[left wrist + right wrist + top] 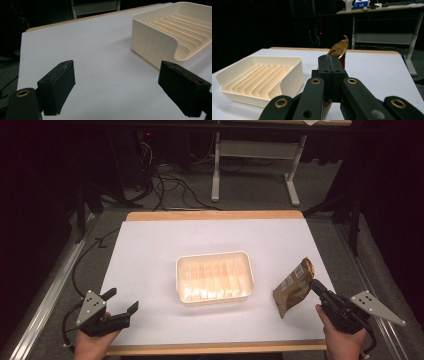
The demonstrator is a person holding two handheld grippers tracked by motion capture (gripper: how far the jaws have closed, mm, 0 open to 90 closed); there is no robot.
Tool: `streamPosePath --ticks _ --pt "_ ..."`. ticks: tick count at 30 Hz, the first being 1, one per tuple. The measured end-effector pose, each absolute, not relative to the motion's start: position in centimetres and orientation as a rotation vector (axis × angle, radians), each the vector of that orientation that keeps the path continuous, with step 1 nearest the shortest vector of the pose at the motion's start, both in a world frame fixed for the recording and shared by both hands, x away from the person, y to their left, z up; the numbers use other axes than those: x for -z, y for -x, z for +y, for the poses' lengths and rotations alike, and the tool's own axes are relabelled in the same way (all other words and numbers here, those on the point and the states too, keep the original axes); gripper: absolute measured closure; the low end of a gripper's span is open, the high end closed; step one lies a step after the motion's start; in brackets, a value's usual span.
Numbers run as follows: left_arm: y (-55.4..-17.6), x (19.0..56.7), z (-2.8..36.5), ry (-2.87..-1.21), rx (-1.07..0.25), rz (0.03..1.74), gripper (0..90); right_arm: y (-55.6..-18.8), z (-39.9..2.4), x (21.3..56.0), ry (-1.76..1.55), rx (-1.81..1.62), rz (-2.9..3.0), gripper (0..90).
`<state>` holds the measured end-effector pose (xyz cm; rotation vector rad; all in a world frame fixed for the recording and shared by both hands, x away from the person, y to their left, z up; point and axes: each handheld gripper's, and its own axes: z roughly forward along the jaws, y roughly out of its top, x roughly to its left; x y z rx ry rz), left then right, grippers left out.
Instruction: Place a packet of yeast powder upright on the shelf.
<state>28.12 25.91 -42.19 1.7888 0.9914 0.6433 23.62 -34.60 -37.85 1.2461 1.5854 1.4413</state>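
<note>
Brown crinkled foil packet (293, 287) is held clear of the white counter (150, 255) at its right edge, clamped between the closed jaws of the right gripper (316, 287). Cream ribbed plastic tray (214, 277) is seen at the counter's centre, well apart from the packet. Left gripper (121, 302) is held at the near left corner, its jaws wide apart with nothing between them.
</note>
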Motion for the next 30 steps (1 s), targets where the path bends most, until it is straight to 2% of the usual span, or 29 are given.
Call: streamPosePath --ticks 17,30 --pt "-26.4 41.9 28.0 -1.728 -0.676 1.056 14.9 -24.8 -33.6 36.0 -1.154 -1.443 1.556 90.0" --pt "-26.8 42.3 27.9 -1.724 -0.628 1.067 15.1 -25.6 -32.7 33.8 -1.126 -1.510 1.535 90.0"
